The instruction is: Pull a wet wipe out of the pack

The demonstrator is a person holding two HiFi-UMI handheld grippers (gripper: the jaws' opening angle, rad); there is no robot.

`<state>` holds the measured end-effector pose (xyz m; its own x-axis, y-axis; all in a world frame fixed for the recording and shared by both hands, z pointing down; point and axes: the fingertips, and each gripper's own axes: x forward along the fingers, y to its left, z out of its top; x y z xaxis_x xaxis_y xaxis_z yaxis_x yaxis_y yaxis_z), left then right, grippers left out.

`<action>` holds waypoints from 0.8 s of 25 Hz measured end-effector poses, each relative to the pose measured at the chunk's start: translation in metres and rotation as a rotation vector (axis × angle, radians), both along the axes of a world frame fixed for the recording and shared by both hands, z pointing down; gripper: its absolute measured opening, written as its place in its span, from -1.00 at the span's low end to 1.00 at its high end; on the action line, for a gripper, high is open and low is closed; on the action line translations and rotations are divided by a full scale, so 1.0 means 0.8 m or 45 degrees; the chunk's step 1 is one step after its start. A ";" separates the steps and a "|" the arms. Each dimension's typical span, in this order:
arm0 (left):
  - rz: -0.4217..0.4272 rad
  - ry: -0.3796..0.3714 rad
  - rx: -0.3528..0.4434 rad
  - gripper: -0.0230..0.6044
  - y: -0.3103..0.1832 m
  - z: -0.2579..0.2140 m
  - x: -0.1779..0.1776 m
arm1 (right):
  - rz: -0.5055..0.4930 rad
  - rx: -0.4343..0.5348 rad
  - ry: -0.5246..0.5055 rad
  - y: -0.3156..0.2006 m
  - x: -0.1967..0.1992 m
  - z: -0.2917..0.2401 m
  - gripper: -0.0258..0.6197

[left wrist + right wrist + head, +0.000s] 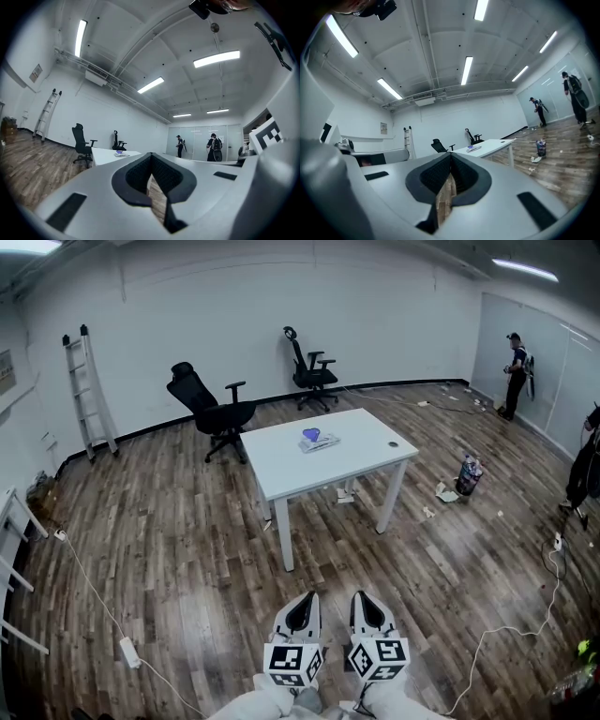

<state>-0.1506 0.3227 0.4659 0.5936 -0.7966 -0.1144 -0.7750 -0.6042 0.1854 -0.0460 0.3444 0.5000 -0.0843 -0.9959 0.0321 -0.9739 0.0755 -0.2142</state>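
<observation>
A wet wipe pack (319, 441) with a purple top lies on the white table (361, 460), far ahead of me across the wooden floor. My left gripper (305, 602) and right gripper (365, 601) sit side by side at the bottom of the head view, both shut with nothing between the jaws. In the left gripper view the left gripper (151, 157) points toward the distant table (105, 155), and the pack (121, 153) shows small on it. In the right gripper view the right gripper (451, 157) faces the table (493, 146) and the pack (474, 148).
Two black office chairs (217, 411) (312, 371) stand behind the table. A ladder (90, 390) leans on the left wall. A person (516, 377) stands at the far right. Litter and a container (467, 475) lie right of the table. A white cable with a power strip (129, 651) crosses the floor at left.
</observation>
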 end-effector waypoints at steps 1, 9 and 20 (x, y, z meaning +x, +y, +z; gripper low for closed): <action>0.003 0.003 0.000 -0.93 -0.008 -0.001 0.002 | 0.002 -0.002 0.003 -0.008 0.001 -0.001 -0.89; 0.010 0.010 -0.001 -0.93 -0.066 -0.005 0.010 | -0.008 -0.003 0.021 -0.070 0.005 -0.009 -0.89; 0.033 -0.003 -0.012 -0.93 -0.125 0.002 0.028 | 0.009 -0.014 0.014 -0.128 0.020 -0.001 -0.89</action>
<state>-0.1285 0.2226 0.4677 0.6144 -0.7819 -0.1054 -0.7595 -0.6223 0.1892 -0.0300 0.2418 0.4992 -0.0772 -0.9960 0.0443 -0.9767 0.0666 -0.2042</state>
